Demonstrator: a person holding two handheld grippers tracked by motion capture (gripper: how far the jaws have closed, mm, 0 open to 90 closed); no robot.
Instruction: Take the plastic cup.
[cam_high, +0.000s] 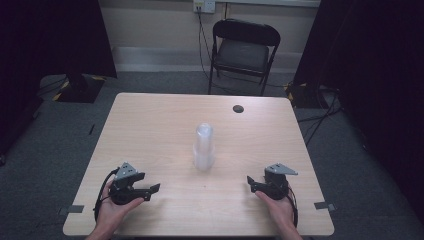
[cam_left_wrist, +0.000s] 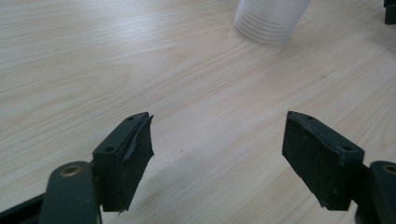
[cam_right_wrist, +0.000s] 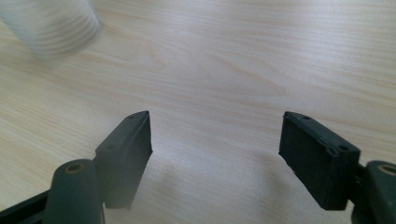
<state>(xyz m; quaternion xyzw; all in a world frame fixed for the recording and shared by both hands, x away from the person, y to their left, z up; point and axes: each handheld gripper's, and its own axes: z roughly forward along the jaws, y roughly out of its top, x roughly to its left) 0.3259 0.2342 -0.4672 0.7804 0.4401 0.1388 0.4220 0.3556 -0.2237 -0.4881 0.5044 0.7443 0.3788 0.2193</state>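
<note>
**Both grippers spread, cups untouched at mid-desk**

While I look down from the high view, my two hands sit nearest me at the front edge of the desk (cam_high: 165, 115), one at each side. My left hand (cam_high: 117, 210) holds the left gripper (cam_high: 152, 190) low over the wood, its tips pointing inward toward the middle. My right hand (cam_high: 277, 205) holds the right gripper (cam_high: 252, 184) the same way, mirrored, so the two face each other and stay well apart.

From the left gripper view I see that gripper (cam_left_wrist: 217, 140) with its jaws spread wide and nothing but bare wood grain between them. The right gripper view gives the same picture: the right gripper (cam_right_wrist: 215, 140) stands spread, with nothing between its jaws either.

Farther out, near the middle of the desk and roughly between the two grippers, stands a stack of clear plastic cups (cam_high: 204, 147), upright. Its ribbed base shows at the top of the left gripper view (cam_left_wrist: 271, 21) and, blurred, in the top left corner of the right gripper view (cam_right_wrist: 51, 25). Neither gripper touches it.

Beyond the stack, a small dark round spot (cam_high: 238, 108) lies near the desk's far edge. Behind the desk a black folding chair (cam_high: 245, 50) stands on the grey floor against the wall.
</note>
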